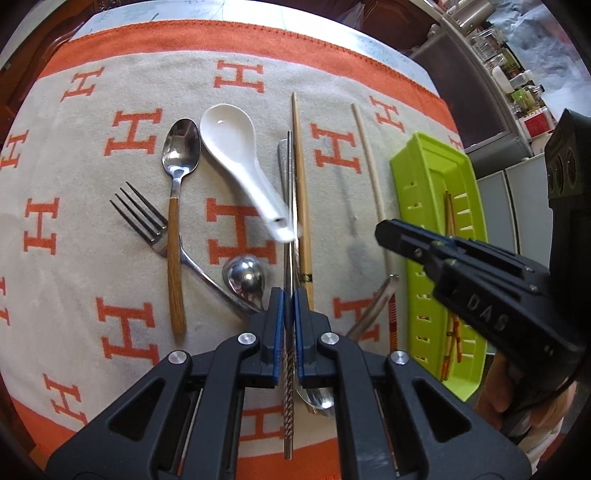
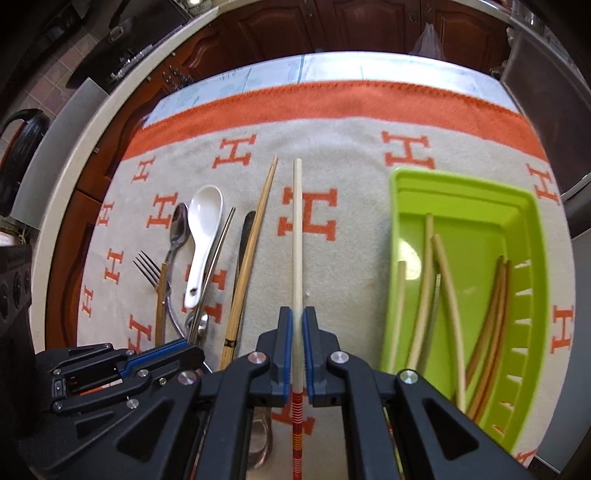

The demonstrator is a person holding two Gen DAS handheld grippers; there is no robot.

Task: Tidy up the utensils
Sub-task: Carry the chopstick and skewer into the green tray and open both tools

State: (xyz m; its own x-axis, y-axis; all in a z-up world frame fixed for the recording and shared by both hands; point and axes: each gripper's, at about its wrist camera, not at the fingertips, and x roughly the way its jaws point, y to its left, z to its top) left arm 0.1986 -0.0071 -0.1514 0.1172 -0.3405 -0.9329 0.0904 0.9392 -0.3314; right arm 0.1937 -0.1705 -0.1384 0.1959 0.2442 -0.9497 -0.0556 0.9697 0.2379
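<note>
My left gripper is shut on a thin metal chopstick with a twisted handle, which points away across the cloth. My right gripper is shut on a pale chopstick with a red-striped end; it also shows in the left wrist view. A white ceramic spoon, a wood-handled metal spoon, a fork, a round steel spoon and a bamboo chopstick lie on the cloth. The green tray at the right holds several chopsticks.
An orange and grey cloth with H marks covers the table. Dark wooden cabinets stand beyond the far edge. A shelf with jars stands at the far right. Another metal utensil lies by the tray.
</note>
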